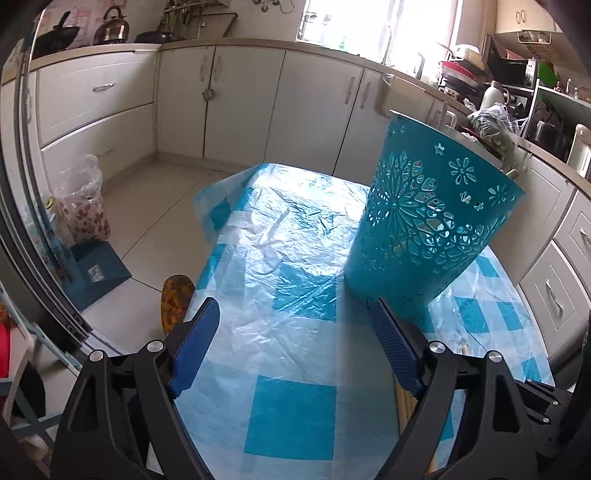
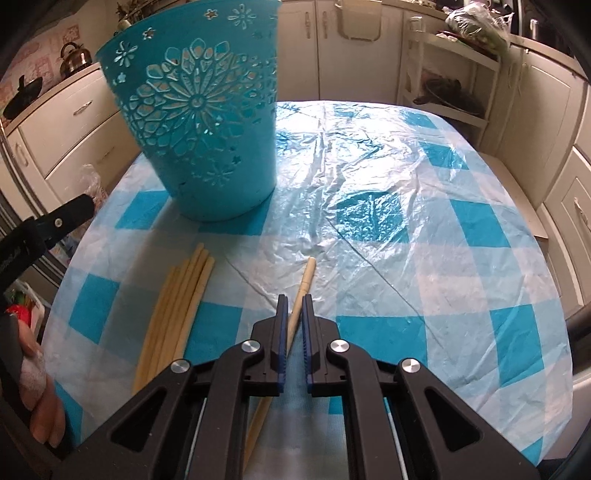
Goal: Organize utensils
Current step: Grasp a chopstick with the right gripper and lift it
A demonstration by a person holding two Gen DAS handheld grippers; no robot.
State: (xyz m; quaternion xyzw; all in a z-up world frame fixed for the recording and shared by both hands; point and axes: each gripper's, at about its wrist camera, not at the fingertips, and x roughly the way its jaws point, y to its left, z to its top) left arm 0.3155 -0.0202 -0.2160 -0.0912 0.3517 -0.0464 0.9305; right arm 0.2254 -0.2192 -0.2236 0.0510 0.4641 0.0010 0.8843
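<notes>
A run of cream cabinets [image 1: 243, 103] with metal handles lined the far wall and turned the corner under a pale countertop [image 1: 258, 44], where a steel kettle [image 1: 112, 27] and a dark pan [image 1: 55, 37] sat at the left end. Bright daylight poured through a window [image 1: 380, 26] above the counter and glared off the pale tiled floor [image 1: 155, 206]. A dish rack [image 1: 465, 70] piled with crockery stood on the counter at the right, and a white open shelf unit [image 2: 450, 88] stood against the cabinets beyond the table's far edge.
</notes>
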